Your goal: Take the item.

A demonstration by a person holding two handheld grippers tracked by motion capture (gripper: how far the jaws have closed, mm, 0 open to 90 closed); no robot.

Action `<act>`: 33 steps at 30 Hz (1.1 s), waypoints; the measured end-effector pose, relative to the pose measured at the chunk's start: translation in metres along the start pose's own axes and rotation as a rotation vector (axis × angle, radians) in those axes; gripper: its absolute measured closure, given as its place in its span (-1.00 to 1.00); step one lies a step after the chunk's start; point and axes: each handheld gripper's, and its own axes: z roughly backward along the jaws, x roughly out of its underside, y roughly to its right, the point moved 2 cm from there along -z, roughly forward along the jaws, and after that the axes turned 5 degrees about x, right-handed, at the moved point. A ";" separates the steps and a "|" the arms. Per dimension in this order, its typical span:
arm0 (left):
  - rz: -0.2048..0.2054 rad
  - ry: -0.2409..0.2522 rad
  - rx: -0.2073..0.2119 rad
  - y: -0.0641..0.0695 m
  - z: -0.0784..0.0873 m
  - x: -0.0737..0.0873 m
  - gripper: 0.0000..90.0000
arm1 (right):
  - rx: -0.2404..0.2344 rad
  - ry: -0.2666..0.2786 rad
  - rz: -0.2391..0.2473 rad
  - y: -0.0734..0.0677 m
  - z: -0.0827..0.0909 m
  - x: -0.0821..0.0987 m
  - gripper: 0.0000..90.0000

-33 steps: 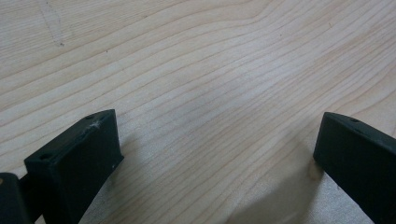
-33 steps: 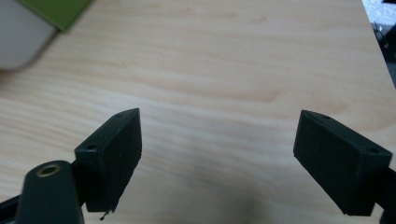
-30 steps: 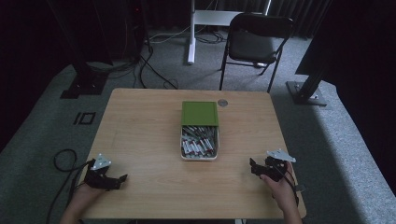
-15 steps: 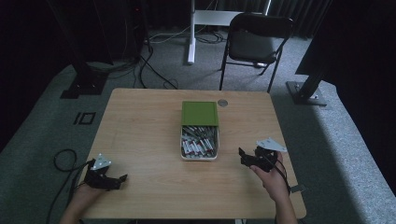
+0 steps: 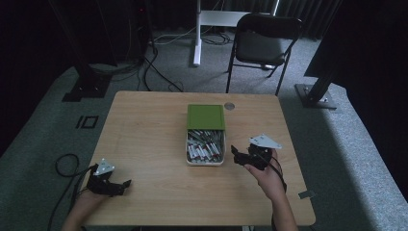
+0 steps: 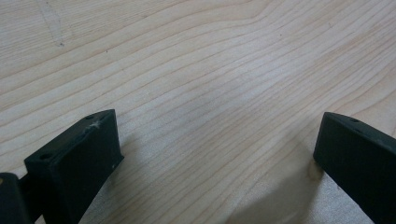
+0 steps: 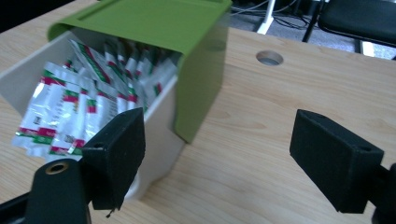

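A pale box [image 5: 205,160] of white, red and green sachets [image 5: 204,147] stands mid-table, its green lid [image 5: 206,117] slid back over the far half. In the right gripper view the box [image 7: 159,135] and lid [image 7: 154,23] are close ahead, with sachets [image 7: 79,100] showing inside. My right gripper [image 5: 234,153] is open just right of the box's near corner, nothing between its jaws [image 7: 217,154]. My left gripper [image 5: 126,185] rests open at the table's front left corner, over bare wood [image 6: 215,144].
The wooden table [image 5: 144,130] has a round cable hole [image 5: 229,106] behind the box. A black folding chair [image 5: 262,43] and a white stand [image 5: 197,33] are beyond the far edge. A cable [image 5: 65,166] trails off the left side.
My right gripper has moved left and slightly forward, from the table's right front edge up to the box's near right corner. The left gripper has stayed put.
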 end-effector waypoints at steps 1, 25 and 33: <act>0.000 0.000 0.000 0.000 0.000 0.000 -0.97 | -0.003 0.000 0.003 -0.002 0.000 -0.001 -0.59; 0.001 0.002 0.000 0.000 0.000 0.000 -0.97 | -0.114 -0.003 0.088 -0.066 -0.024 -0.011 -0.05; 0.000 0.001 0.000 0.000 0.000 0.000 -0.97 | -0.144 -0.030 0.097 -0.076 -0.035 -0.004 0.42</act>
